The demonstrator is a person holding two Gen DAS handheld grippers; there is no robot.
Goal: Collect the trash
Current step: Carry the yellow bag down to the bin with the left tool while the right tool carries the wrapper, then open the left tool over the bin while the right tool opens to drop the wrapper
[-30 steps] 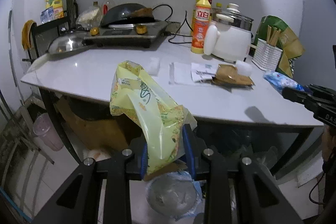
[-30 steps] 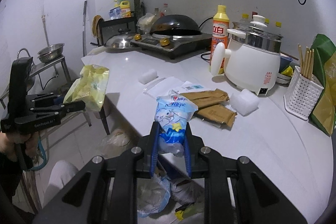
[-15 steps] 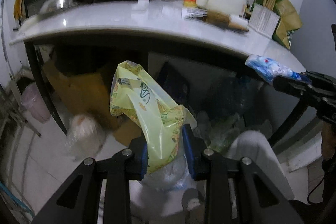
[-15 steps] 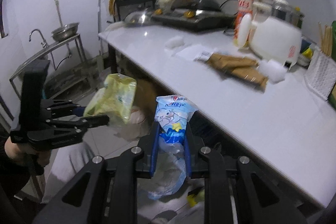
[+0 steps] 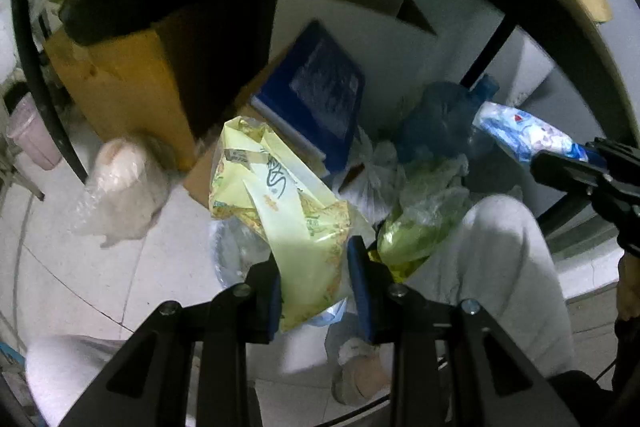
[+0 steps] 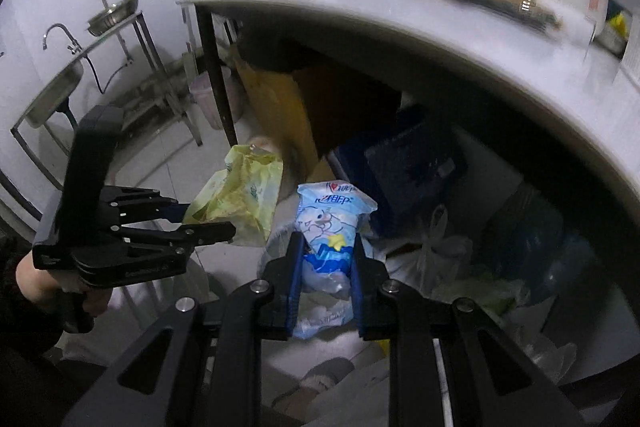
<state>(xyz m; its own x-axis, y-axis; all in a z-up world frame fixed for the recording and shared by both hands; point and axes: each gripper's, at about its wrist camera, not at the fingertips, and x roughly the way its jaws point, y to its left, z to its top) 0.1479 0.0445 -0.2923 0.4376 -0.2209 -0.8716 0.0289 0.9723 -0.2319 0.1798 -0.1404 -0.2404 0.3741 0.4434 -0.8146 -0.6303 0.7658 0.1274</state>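
Observation:
My left gripper [image 5: 314,267] is shut on a crumpled yellow-green snack bag [image 5: 276,195], held low over the floor below the counter; the same bag [image 6: 240,195] and gripper [image 6: 208,223] show at left in the right wrist view. My right gripper [image 6: 326,263] is shut on a blue-and-white snack bag [image 6: 330,223], which also shows at right in the left wrist view [image 5: 524,135]. Below both bags sits a round bin with a clear liner [image 6: 276,251], partly hidden by them.
Under the white counter [image 6: 400,23] lie a cardboard box [image 5: 120,83], a blue box [image 5: 316,95], a blue plastic bag [image 5: 440,123], a clear green-tinted bag [image 5: 420,223] and a white wrapped bundle [image 5: 120,187]. A black table leg [image 6: 214,67] stands at left. My legs [image 5: 512,267] are close below.
Both grippers have dropped from counter height to below the counter edge, still holding their bags, and now point down at the floor and the bin.

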